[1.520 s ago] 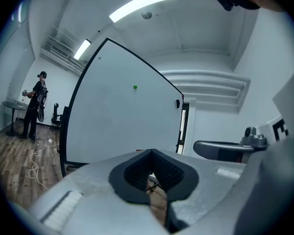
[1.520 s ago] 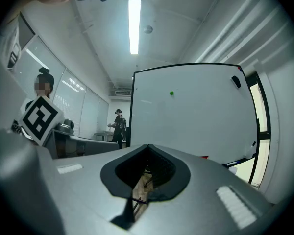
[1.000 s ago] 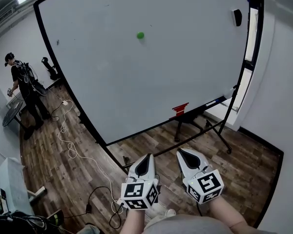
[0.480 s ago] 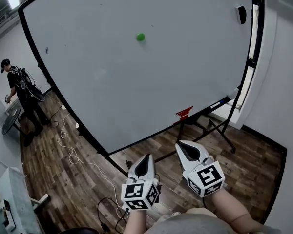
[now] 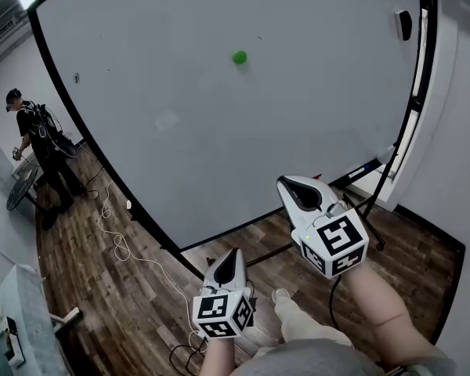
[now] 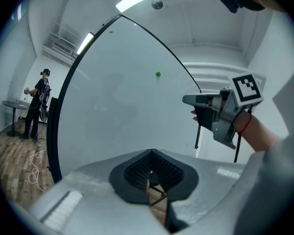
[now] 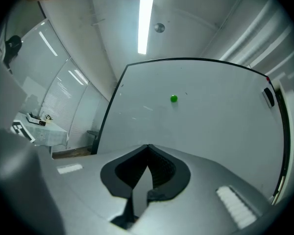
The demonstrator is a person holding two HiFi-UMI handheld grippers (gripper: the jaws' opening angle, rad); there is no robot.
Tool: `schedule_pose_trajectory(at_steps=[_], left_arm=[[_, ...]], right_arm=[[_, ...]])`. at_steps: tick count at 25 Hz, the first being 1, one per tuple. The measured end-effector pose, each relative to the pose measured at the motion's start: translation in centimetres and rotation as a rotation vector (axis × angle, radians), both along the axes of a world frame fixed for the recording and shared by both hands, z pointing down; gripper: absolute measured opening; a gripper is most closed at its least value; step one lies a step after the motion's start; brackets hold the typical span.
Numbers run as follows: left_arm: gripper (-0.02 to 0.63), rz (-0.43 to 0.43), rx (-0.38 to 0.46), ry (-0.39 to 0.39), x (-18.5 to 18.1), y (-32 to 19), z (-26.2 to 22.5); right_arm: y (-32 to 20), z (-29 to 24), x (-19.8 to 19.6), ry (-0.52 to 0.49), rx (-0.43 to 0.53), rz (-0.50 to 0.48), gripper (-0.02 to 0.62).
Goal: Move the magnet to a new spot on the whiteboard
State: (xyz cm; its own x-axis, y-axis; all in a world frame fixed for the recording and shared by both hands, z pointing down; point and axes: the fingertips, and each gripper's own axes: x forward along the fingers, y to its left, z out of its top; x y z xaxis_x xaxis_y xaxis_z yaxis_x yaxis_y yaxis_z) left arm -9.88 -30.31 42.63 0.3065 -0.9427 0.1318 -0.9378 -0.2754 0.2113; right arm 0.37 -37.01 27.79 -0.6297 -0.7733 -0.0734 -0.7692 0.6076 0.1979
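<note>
Right gripper (image 5: 288,183) and left gripper (image 5: 233,252): jaws together, nothing between. Green magnet (image 5: 240,56) on whiteboard (image 5: 164,124), well ahead of and above both jaws.

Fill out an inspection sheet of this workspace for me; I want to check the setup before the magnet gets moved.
Surface: whiteboard on a floor stand, almost bare.
Job's things: green magnet stuck high on the board, near the middle, nothing touching it.
Clutter: small black object at the board's upper right corner.
Grippers: left gripper shut and empty, held low; right gripper shut and empty, held higher; both short of the board.
Cables: white cable looping across the wood floor left of the board.
Surroundings: a person stands at the far left, away from the board.
</note>
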Motion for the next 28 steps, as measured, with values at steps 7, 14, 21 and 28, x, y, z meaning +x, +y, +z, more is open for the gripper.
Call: schedule_pose_trajectory(at_steps=[7,14,21,28], left_arm=[[0.005,-0.051,0.007,-0.007,-1.6,-2.9,-0.6],[0.005,-0.076,0.002,-0.010,-2.8,-5.8,-0.7],[0.005,-0.087,0.000,-0.002,-3.5,-8.1,-1.2],[0.004,-0.094,-0.004,0.005,-4.2,-8.8,-1.3]], right_arm=[[-5.8,-6.4,-1.3,0.020,0.094,0.001,-0.002],[-10.4,-11.7,-2.5,0.046,0.159,0.018,-0.002],[-13.6,-15.8,-3.9,0.075,0.205,0.046,-0.002],[-15.3,-18.2,-4.7,0.079,0.232,0.083,0.083]])
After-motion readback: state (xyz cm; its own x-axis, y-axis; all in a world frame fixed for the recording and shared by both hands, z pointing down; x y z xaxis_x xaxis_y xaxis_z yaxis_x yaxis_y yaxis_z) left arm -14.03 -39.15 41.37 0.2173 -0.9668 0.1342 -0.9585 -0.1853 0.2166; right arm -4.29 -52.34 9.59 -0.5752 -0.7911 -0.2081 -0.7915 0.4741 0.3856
